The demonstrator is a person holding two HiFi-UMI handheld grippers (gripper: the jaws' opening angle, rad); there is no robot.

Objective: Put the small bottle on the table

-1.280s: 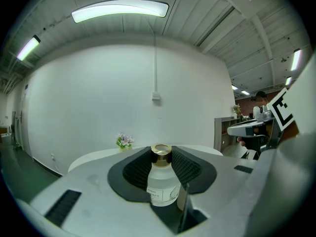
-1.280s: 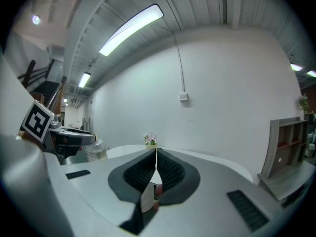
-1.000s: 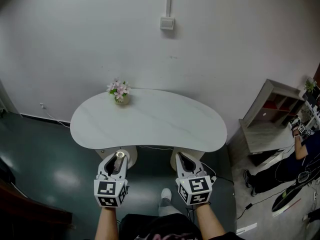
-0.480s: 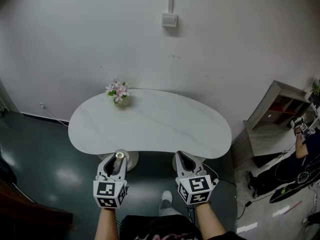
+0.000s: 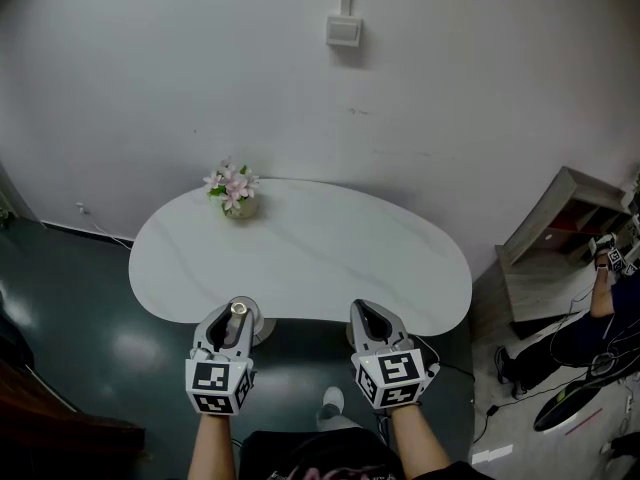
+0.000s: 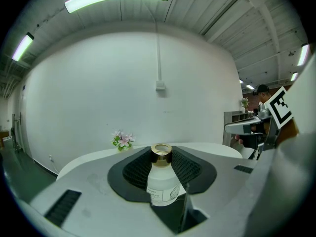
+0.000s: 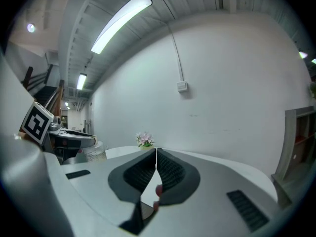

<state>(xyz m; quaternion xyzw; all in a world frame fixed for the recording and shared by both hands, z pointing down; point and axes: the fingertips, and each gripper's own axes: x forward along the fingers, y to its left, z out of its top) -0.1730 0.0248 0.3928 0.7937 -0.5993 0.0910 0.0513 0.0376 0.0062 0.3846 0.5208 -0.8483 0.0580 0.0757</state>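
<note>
Left gripper (image 5: 237, 316) is clamped on the small bottle (image 6: 162, 183), gold cap up, holding it upright in the air at the near edge of the white table (image 5: 300, 253). Right gripper (image 5: 364, 314) hangs alongside, its 2 jaws pressed together on nothing. Pink flowers (image 5: 232, 190) sit at the table's far left.

Your left gripper (image 5: 237, 315) has a matt grey plastic shell, and its pads (image 6: 136, 171) are black, finely ribbed and dull, like rubber. The small bottle (image 6: 162, 181) looks milky and frosted; glass or plastic, you can't tell. Its cap (image 6: 161, 152) is shiny gold metal and its label (image 6: 160, 195) is white paper. Your right gripper (image 7: 156, 154) has the same finish. The tabletop (image 5: 320, 248) is smooth white, faintly veined, with a soft sheen. The floor (image 5: 90, 318) is dark green and glossy.
</note>
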